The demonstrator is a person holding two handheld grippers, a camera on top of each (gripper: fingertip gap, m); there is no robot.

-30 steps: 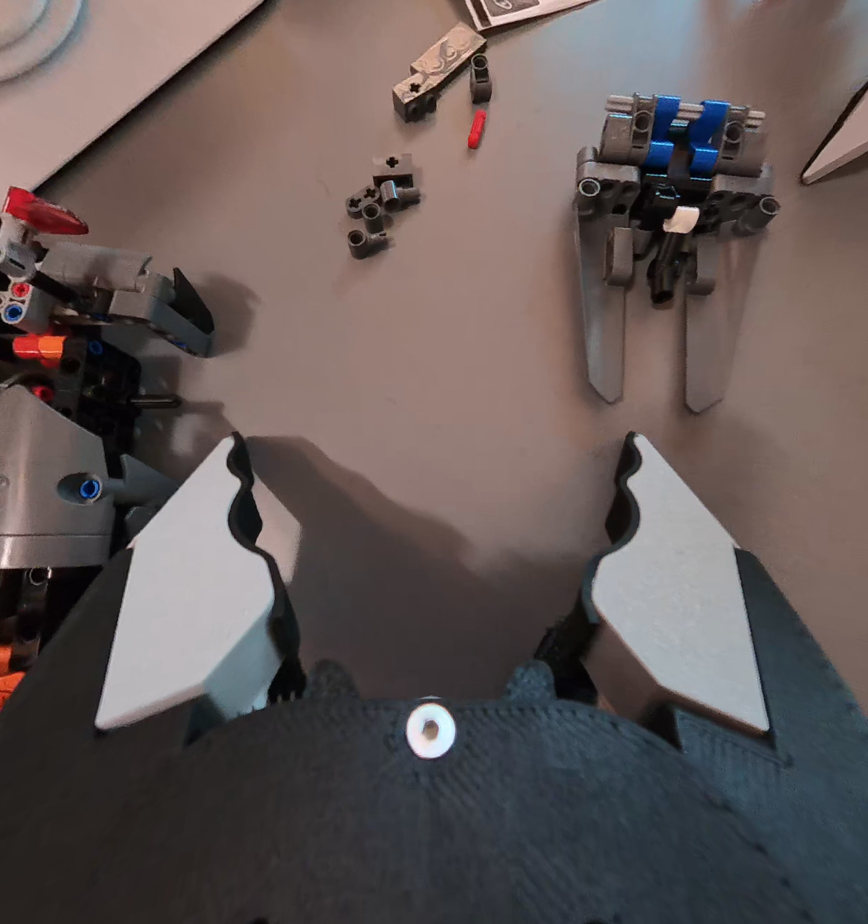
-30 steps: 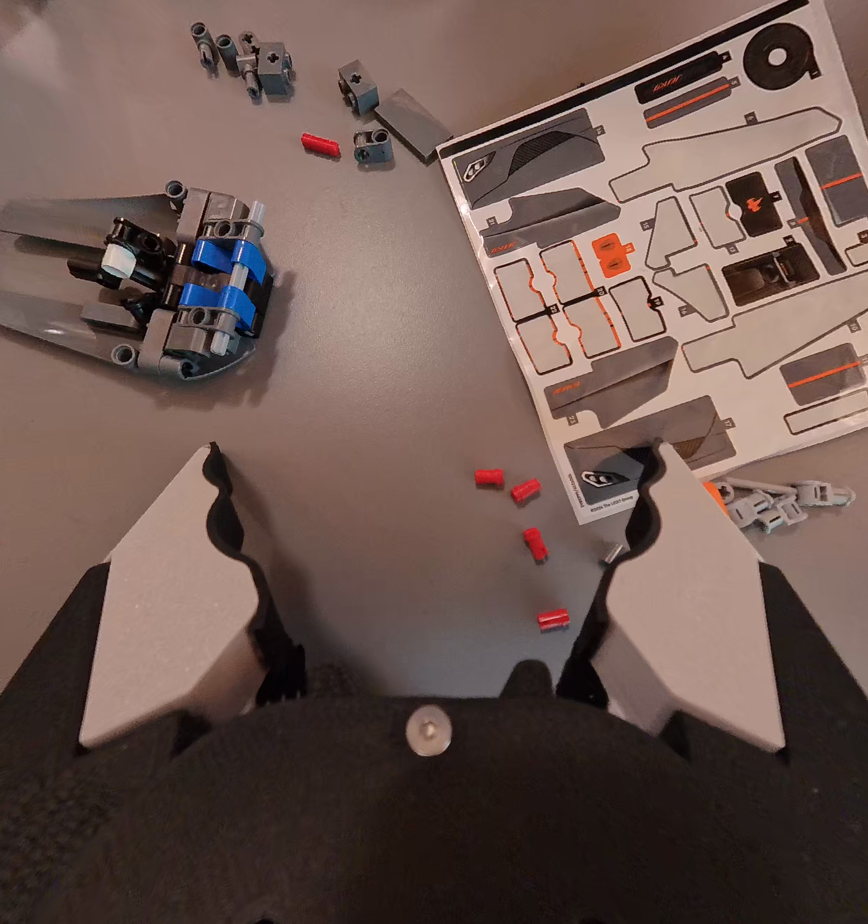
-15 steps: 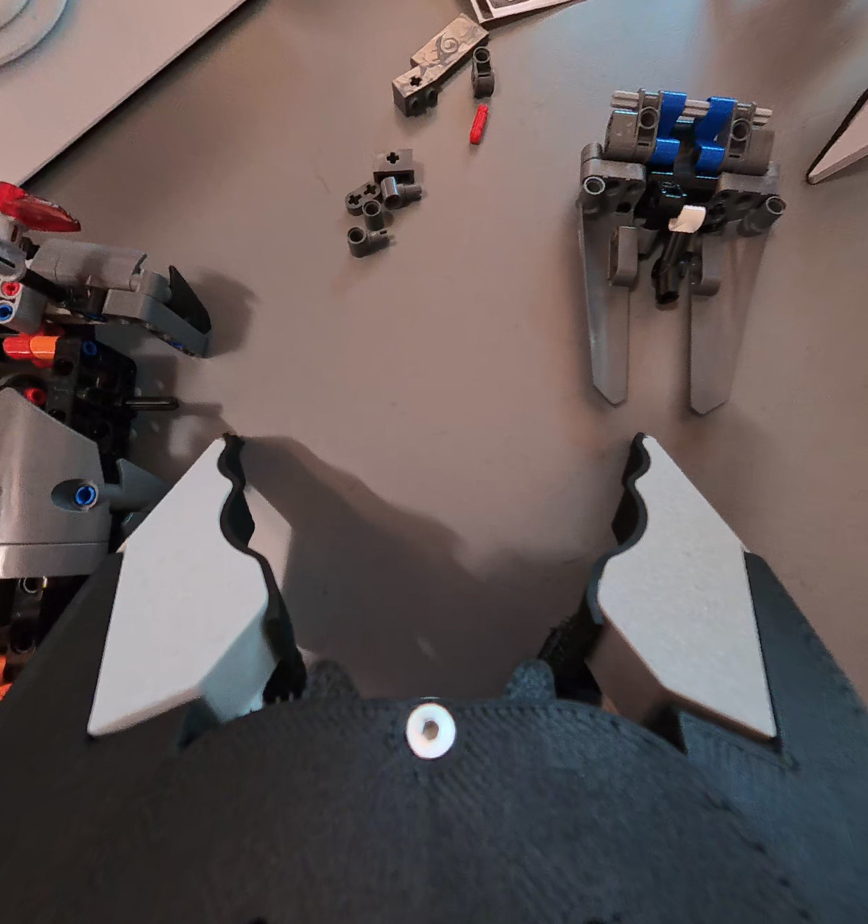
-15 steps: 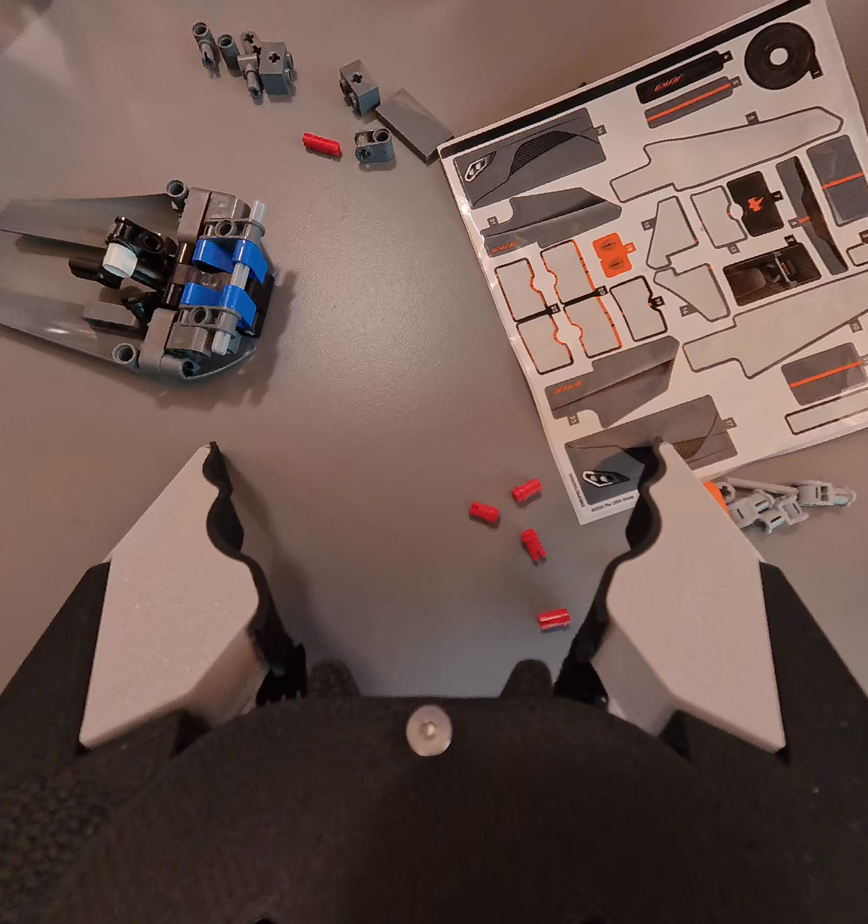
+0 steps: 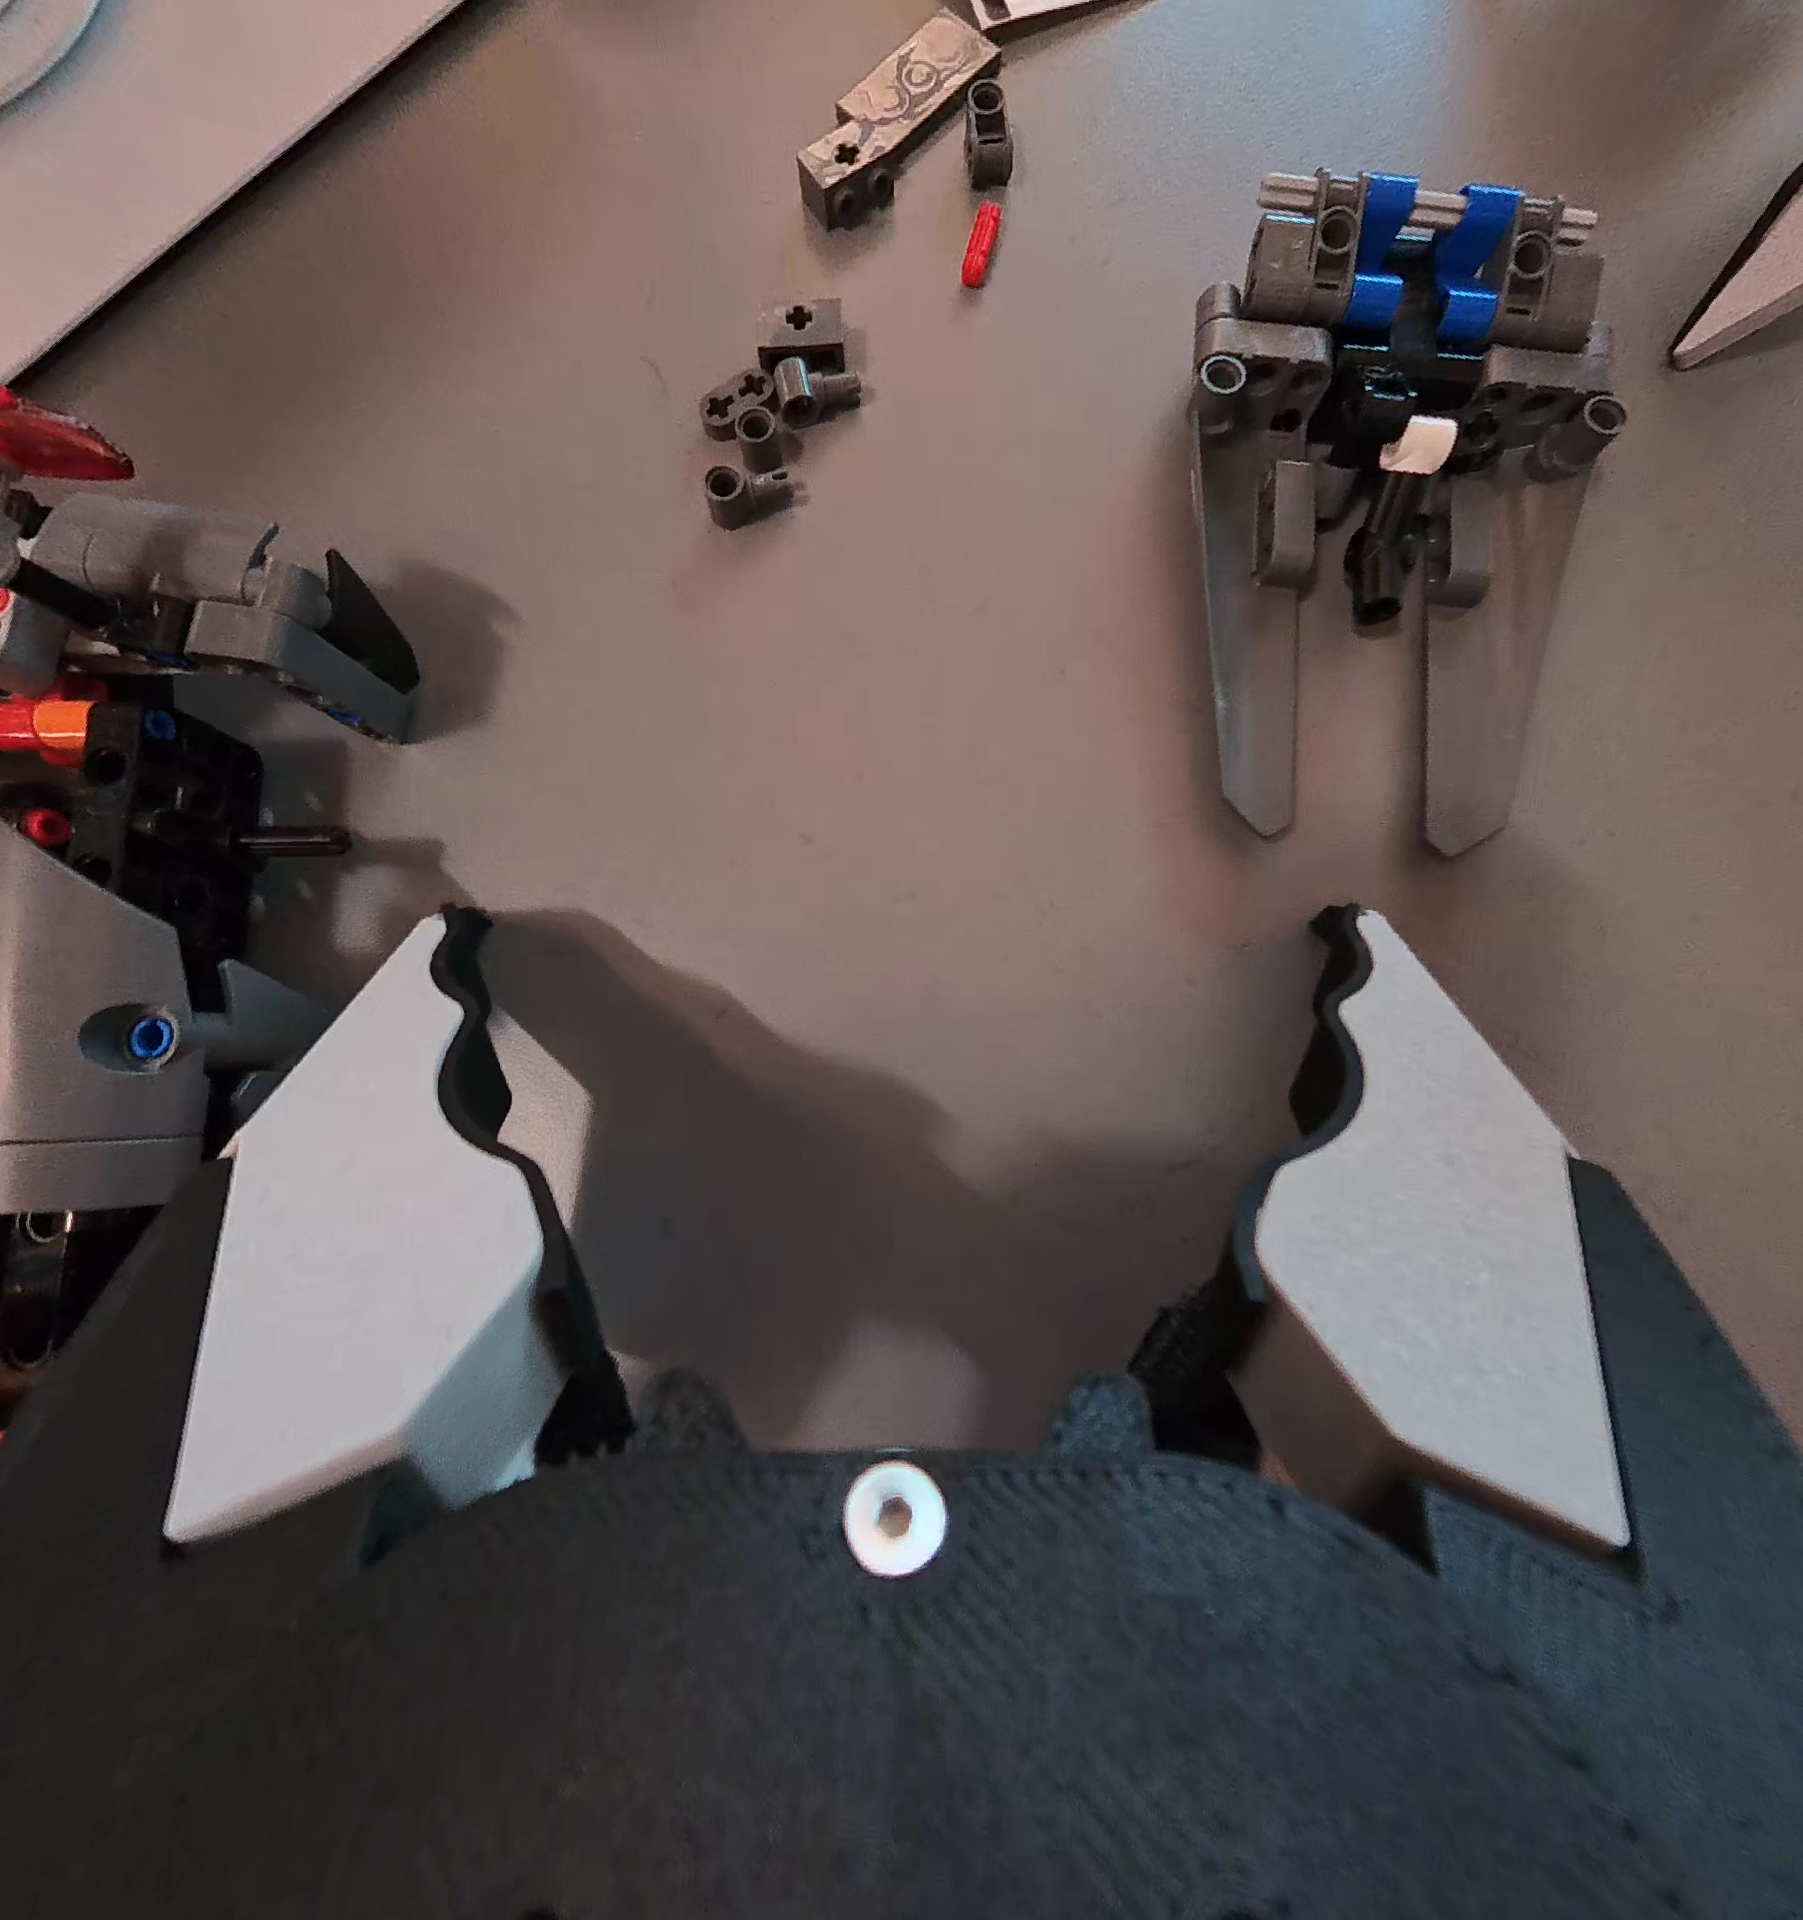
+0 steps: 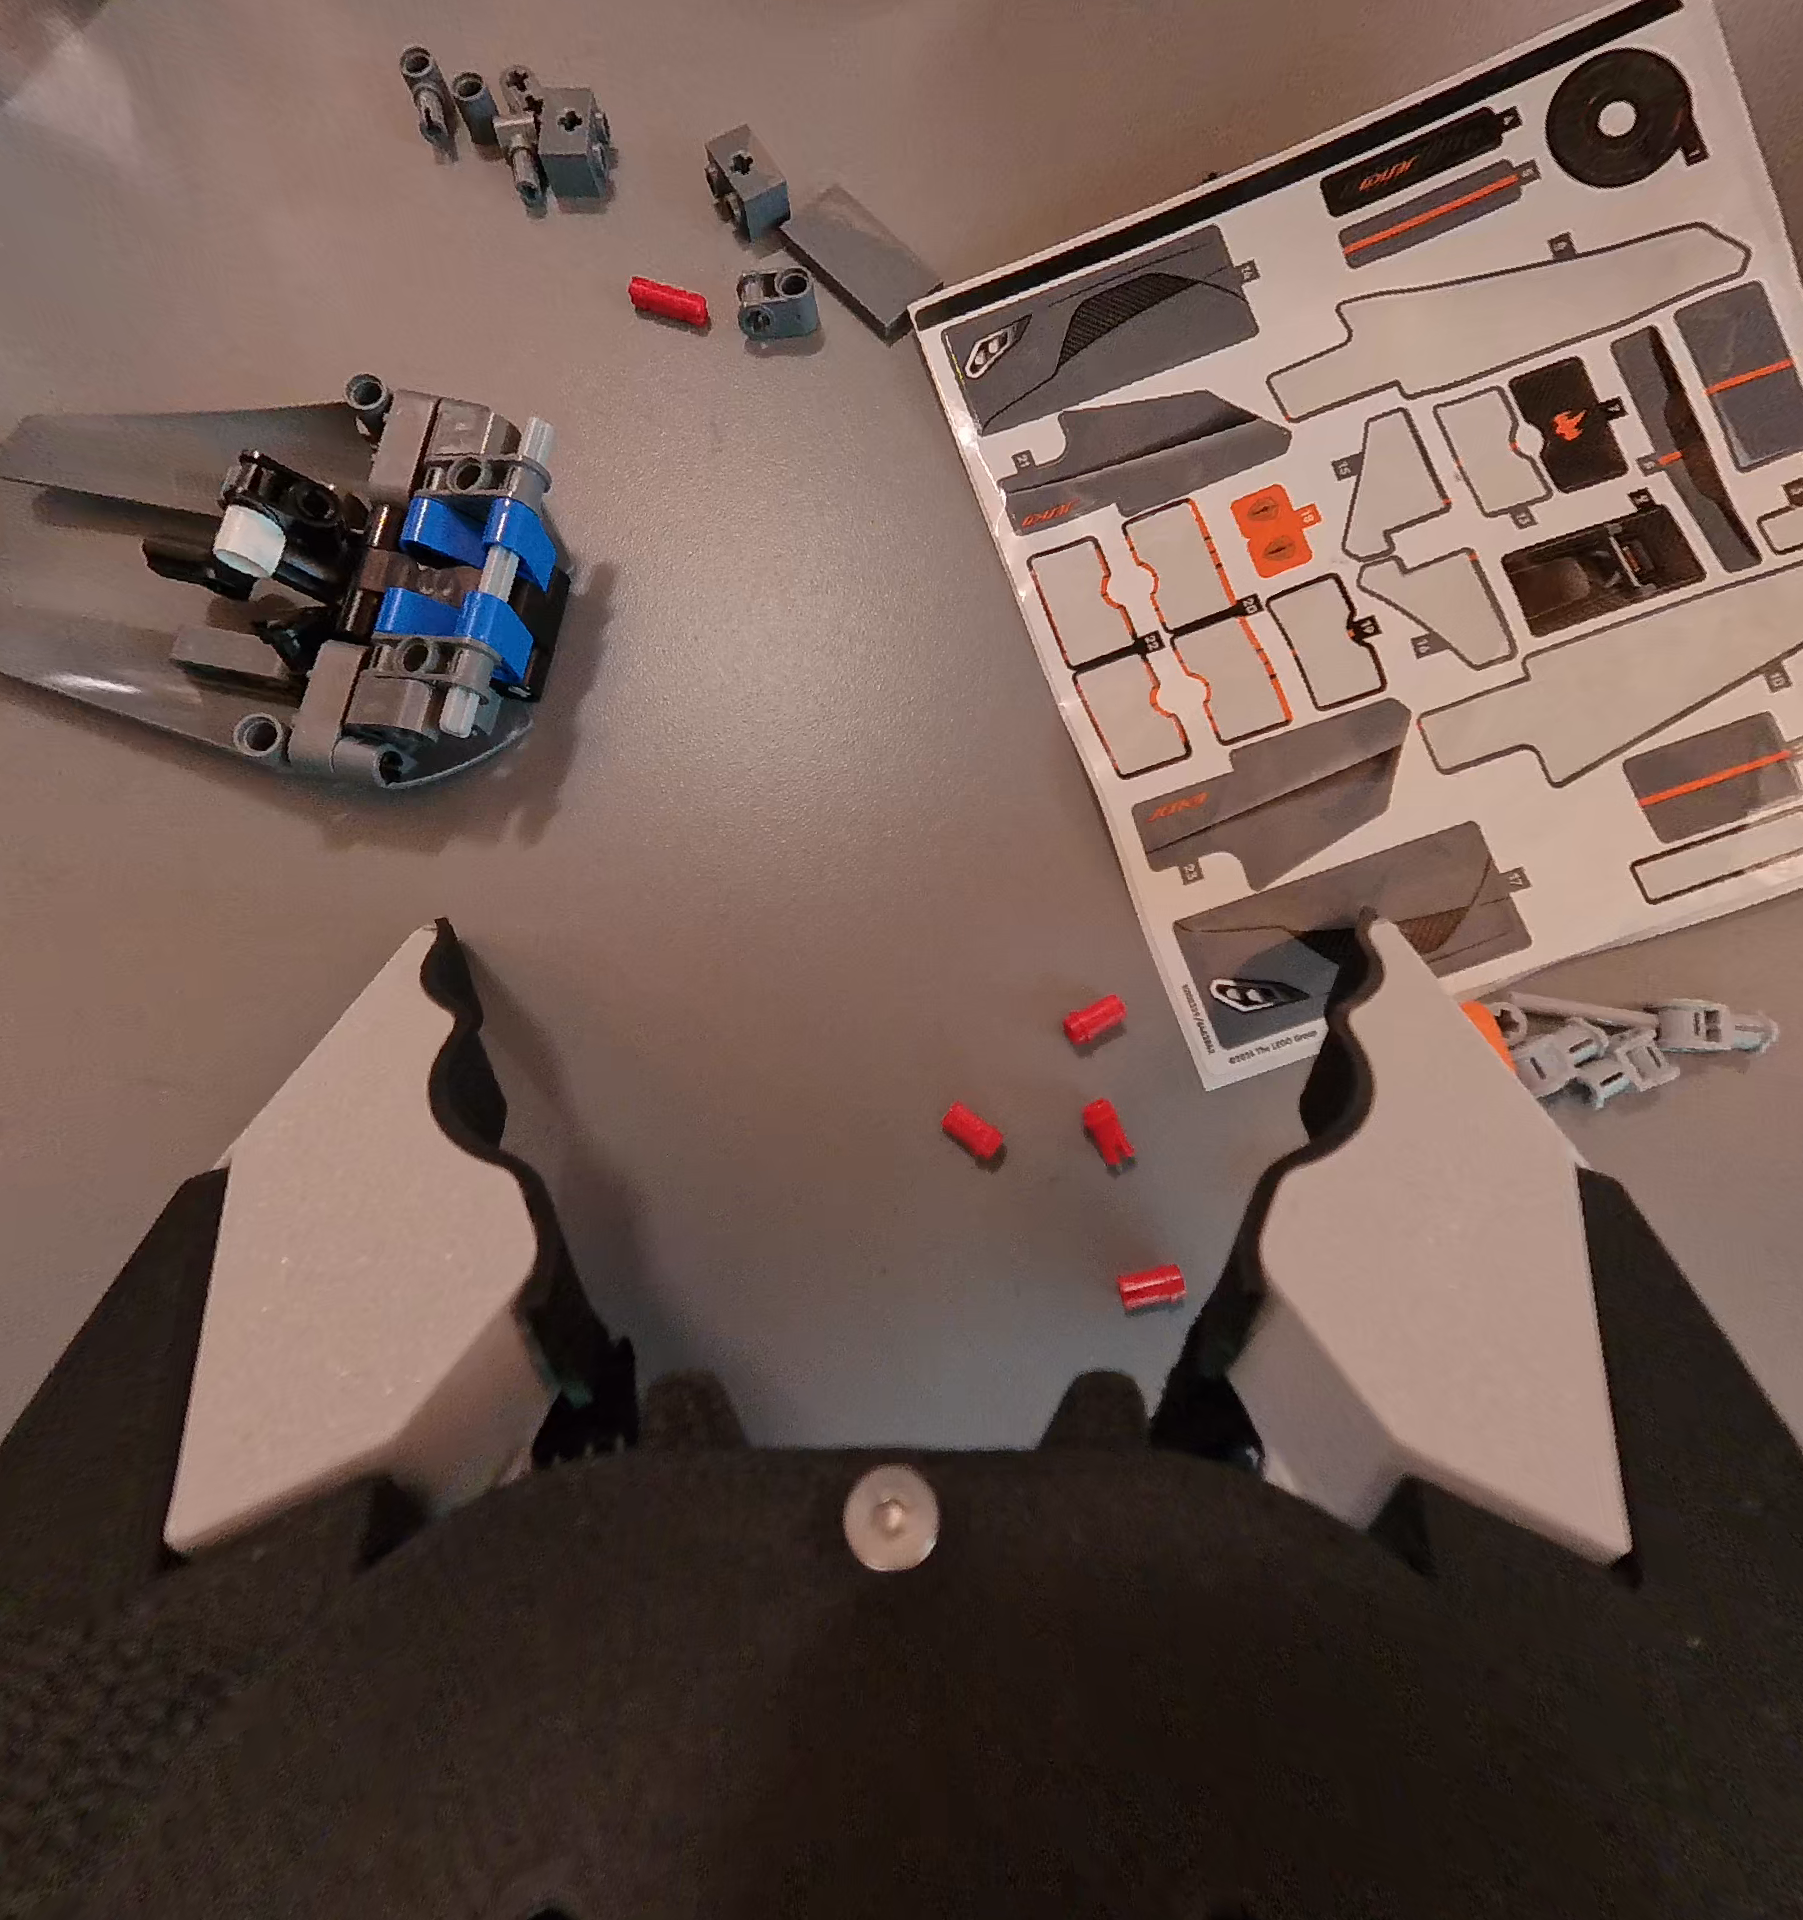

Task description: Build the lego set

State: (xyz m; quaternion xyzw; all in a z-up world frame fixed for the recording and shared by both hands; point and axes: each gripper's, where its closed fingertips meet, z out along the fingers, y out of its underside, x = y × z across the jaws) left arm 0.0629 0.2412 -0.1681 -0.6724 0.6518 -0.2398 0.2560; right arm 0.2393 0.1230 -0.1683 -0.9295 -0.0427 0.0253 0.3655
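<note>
Grey matte surface (image 5: pixel 876 727) fills both views, scattered with Lego pieces. Over it the left gripper (image 5: pixel 897 914) hangs with its fingers spread wide and nothing between them. Just beyond its right finger lies the small grey, black and blue sub-assembly (image 5: pixel 1396 436) with two long grey blades pointing back toward the gripper. At the left edge sits the larger part-built model (image 5: pixel 118 831), grey and black with red, orange and blue pins. Between the two, farther off, lies a cluster of dark grey connectors (image 5: pixel 772 416), and past it a dark grey brick (image 5: pixel 892 114) and a red pin (image 5: pixel 980 242).

The right gripper (image 6: pixel 902 920) is likewise wide open and empty. Four loose red pins (image 6: pixel 1094 1018) lie between its fingers, nearer the right one. A sticker sheet (image 6: pixel 1396 520) lies flat to the upper right, pale grey connectors (image 6: pixel 1624 1039) just below its lower edge.
</note>
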